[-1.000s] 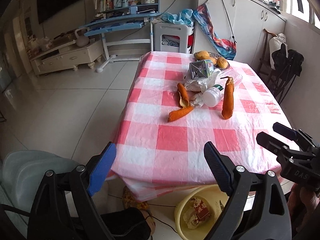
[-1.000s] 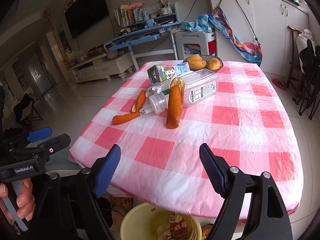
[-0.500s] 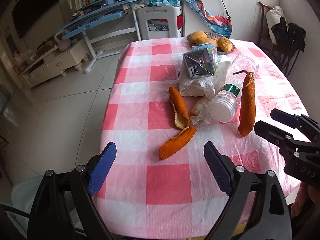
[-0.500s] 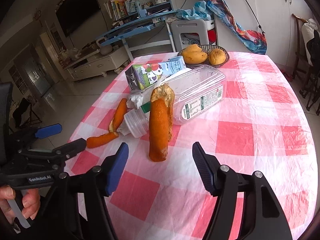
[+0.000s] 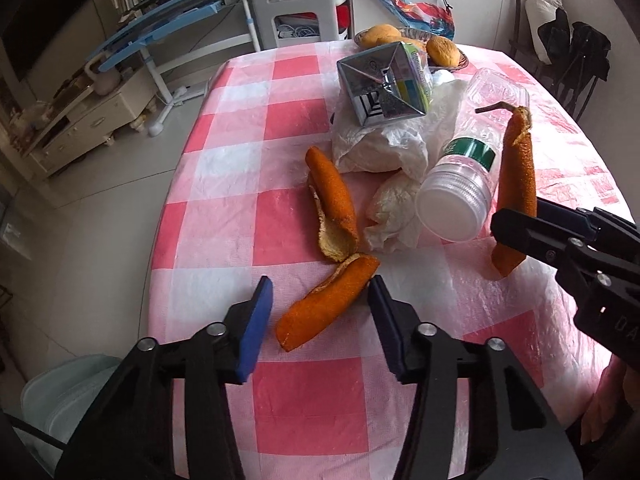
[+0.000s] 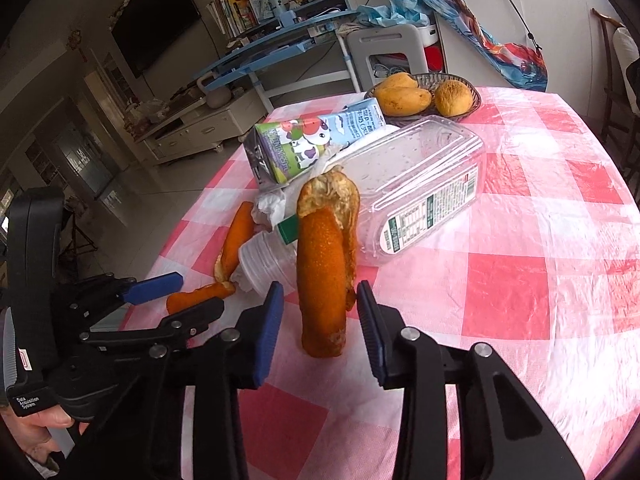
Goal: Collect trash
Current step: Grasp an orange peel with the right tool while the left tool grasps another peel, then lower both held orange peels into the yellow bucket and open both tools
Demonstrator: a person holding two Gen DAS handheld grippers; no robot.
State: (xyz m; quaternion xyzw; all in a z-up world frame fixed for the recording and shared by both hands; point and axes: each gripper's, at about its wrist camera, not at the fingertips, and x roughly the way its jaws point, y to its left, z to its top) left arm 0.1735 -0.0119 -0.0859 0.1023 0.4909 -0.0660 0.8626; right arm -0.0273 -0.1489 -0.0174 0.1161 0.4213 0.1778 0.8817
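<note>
While closing in around peel, have not yet pinched: left gripper [image 5: 318, 306] straddles the near end of a curled orange peel strip [image 5: 328, 304] lying flat on the counter [image 5: 224, 216], blue fingers [image 5: 256, 320] just narrowed, a sliver of gap on each side, pads not pressing. Same on the right: right gripper [image 6: 320, 320] brackets the near end of a long orange peel [image 6: 323, 276], fingers just drawn inward yet clear of its rough, pebbled skin. Shows pale, dry pith at the far, flared tip of that peel, with a thin brown stem seen from the left wrist view; leans against a clear plastic bottle [image 6: 420, 196] lying on its side, white cap toward the cameras, green-and-white label. Between the two peels: a third peel [image 5: 332, 208], folded, pith edge turned up, touching the first strip's far end. Just beside it, crumpled white tissue [image 5: 390, 210], and farther back a wrinkled white plastic bag [image 5: 380, 140] bearing a milk carton [image 6: 304, 148] printed with cartoon cows. At the far edge of the pink-and-white checked cloth, a basket of fruit [image 6: 424, 94].
</note>
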